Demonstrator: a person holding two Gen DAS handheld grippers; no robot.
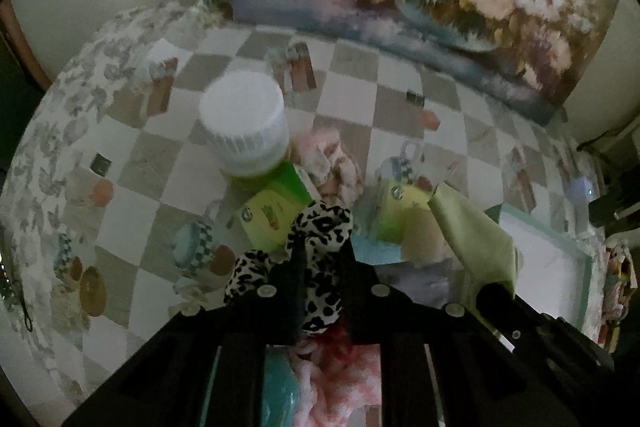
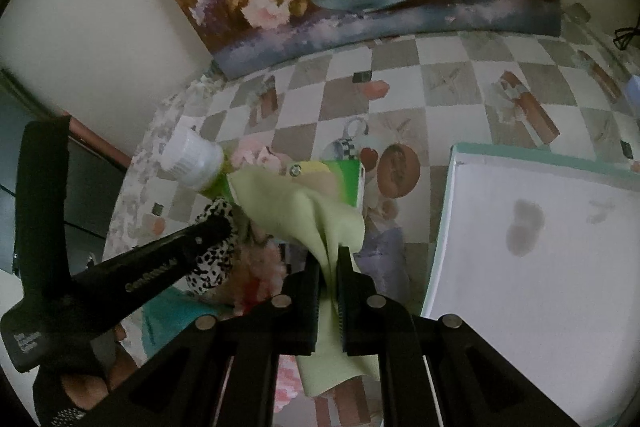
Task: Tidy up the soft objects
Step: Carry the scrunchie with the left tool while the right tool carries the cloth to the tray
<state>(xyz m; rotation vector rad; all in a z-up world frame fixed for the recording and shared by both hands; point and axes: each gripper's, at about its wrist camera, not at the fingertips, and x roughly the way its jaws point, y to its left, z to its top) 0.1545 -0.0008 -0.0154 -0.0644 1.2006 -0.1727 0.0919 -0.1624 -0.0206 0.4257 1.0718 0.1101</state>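
Leopard-print fabric, black on white, is what we have pinched in our left gripper (image 1: pixel 322 291): this spotted scrunchie (image 1: pixel 320 227) runs up between the two narrow fingers and bulges out past their tips toward twelve o'clock, with a loop spilling to nine o'clock. In the left wrist view, beyond it at eleven o'clock stands a white-capped bottle (image 1: pixel 244 125) on the checkered tablecloth (image 1: pixel 400 67), with a green box (image 1: pixel 276 215) leaning against it and a pink fluffy thing (image 1: pixel 332 159) just behind.

Moving right, our right gripper (image 2: pixel 329 303) is clamped tight on a pale green cloth (image 2: pixel 304 207). Its long axis runs from the fingers up toward eleven o'clock, where its far end drapes over a second green box (image 2: pixel 344 179); a short tail hangs below the jaws.

At three o'clock in the right wrist view lies the white tray (image 2: pixel 540 227) with its teal rim, just beside the right fingers and well apart from the left ones. We judge that the tray is where soft things go, so the right hand is the nearer one: the cloth needs only a swing toward three o'clock, while the scrunchie would have to cross over the pile.
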